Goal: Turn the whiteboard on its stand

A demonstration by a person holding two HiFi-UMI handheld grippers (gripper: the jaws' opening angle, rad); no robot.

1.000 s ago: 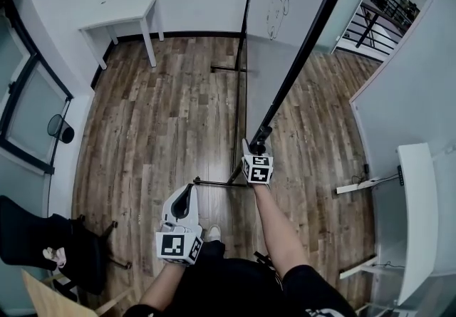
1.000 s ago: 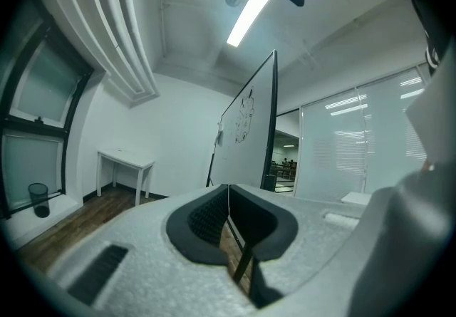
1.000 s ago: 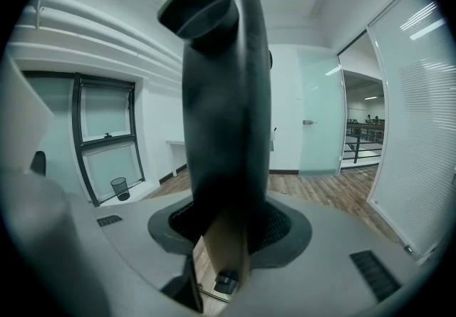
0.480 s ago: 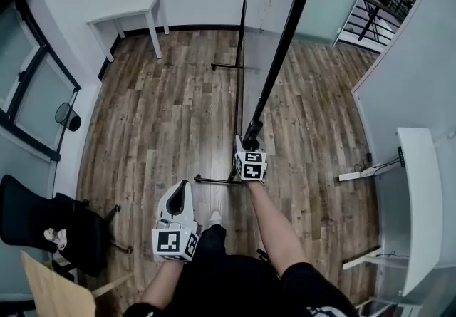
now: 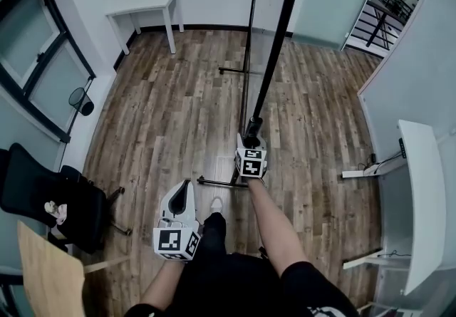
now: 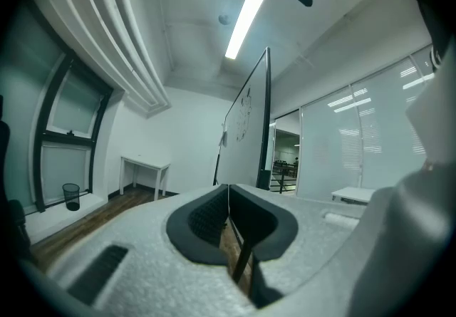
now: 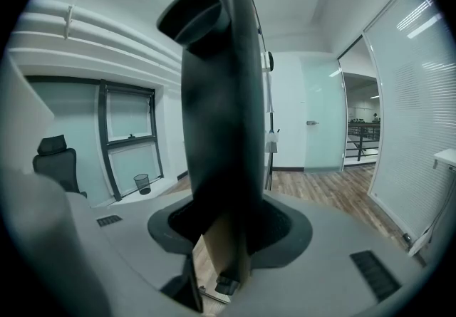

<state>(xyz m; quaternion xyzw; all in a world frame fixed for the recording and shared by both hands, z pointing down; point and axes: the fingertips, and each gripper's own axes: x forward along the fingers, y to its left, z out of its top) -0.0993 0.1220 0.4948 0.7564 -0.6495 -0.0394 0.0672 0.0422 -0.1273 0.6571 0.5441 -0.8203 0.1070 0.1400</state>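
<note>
Whiteboard [image 5: 270, 59], edge-on up the centre of the head view, looks tall, stiff and probably weighty, best steered by its black edge, where the right gripper [image 5: 252, 139] pinches it, while the left gripper [image 5: 182, 191] hangs lower left, jaws pressed together, empty.

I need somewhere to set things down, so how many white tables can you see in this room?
2. A small white four-legged table stands at the head view's upper left; a long white tabletop runs down its right edge. Others may be hidden out of frame.
</note>
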